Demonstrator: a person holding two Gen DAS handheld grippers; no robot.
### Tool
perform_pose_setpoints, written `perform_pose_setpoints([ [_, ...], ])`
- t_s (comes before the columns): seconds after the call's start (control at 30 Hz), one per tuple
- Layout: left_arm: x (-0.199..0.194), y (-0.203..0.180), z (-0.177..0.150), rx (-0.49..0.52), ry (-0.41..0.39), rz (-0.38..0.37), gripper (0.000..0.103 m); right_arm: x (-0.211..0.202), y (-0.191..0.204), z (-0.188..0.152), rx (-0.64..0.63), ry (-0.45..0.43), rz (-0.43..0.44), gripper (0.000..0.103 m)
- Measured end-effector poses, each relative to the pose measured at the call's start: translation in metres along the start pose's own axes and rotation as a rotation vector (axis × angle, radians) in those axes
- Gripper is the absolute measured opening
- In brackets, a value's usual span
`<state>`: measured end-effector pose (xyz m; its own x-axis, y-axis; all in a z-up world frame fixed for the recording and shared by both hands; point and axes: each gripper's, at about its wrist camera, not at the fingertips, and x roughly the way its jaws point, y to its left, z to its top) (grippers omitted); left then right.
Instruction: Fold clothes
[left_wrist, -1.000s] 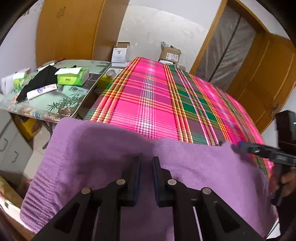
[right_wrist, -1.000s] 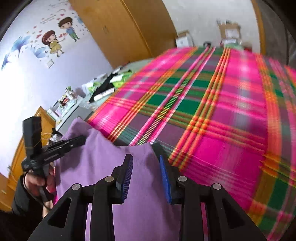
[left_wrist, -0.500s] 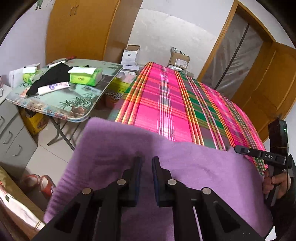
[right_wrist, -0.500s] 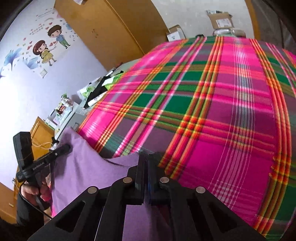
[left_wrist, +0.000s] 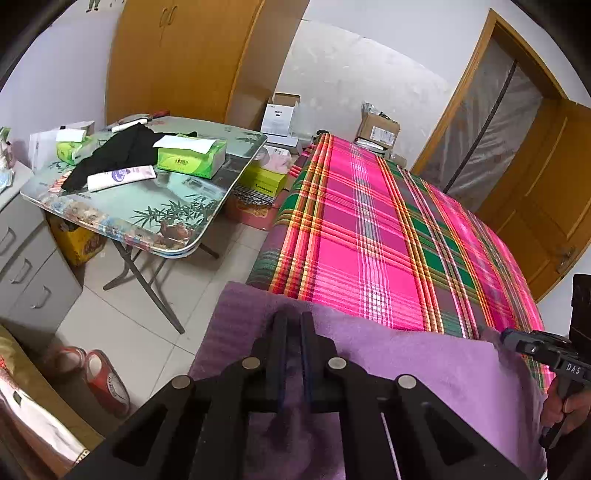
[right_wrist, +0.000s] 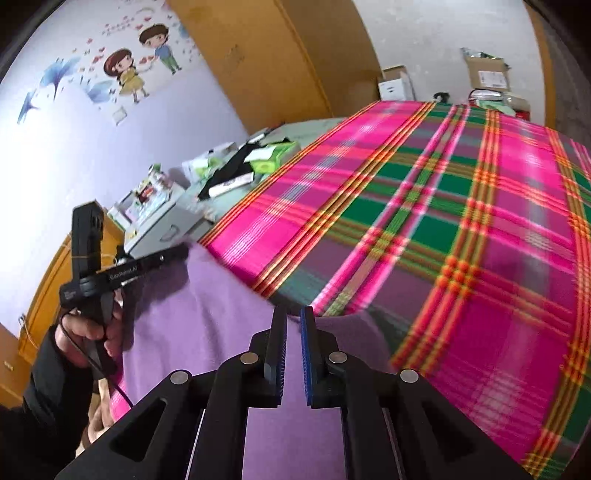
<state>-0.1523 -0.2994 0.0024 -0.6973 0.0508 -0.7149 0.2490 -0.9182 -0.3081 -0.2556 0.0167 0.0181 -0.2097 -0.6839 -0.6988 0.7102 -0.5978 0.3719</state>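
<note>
A purple knit garment (left_wrist: 424, 369) hangs stretched between my two grippers at the near edge of the bed with its pink and green plaid sheet (left_wrist: 369, 240). My left gripper (left_wrist: 293, 325) holds the cloth's left part; its jaws are closing, with purple fabric filling the slit between them. In the right wrist view my right gripper (right_wrist: 293, 317) sits at the edge of the garment (right_wrist: 207, 325). Its jaws are opening a little, with cloth between them. From the left wrist view the right gripper (left_wrist: 502, 334) still pinches the cloth's corner. A hand carries the left gripper (right_wrist: 181, 253).
Left of the bed stands a folding table (left_wrist: 173, 218) with tissue boxes (left_wrist: 192, 157) and a black cloth. Grey drawers (left_wrist: 22, 266) and red slippers (left_wrist: 103, 380) are on the tiled floor. Cardboard boxes (left_wrist: 376, 129) line the far wall; a wooden door (left_wrist: 546, 184) stands to the right.
The right jaws went from wide apart to closed on the cloth edge, then parted slightly. Both grippers drew back from the bed, pulling the purple garment toward its near edge.
</note>
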Motion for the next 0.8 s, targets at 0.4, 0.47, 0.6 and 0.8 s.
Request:
perform_pose_setpoints([
  [0.4, -0.008, -0.004, -0.005, 0.018, -0.011, 0.028, 0.008, 0.043, -0.003, 0.003, 0.053, 0.047, -0.016, 0.006],
  [0.47, -0.022, -0.014, -0.009, 0.035, -0.038, 0.032, 0.008, 0.037, -0.006, 0.004, 0.071, 0.033, -0.039, 0.012],
  [0.6, -0.038, -0.039, -0.026, 0.101, -0.044, -0.04, 0.01, 0.018, 0.004, -0.001, 0.068, -0.006, 0.002, 0.013],
  [0.8, -0.038, -0.034, -0.058, 0.11, 0.002, -0.031, 0.01, 0.001, 0.005, -0.024, 0.037, 0.0, -0.021, 0.013],
])
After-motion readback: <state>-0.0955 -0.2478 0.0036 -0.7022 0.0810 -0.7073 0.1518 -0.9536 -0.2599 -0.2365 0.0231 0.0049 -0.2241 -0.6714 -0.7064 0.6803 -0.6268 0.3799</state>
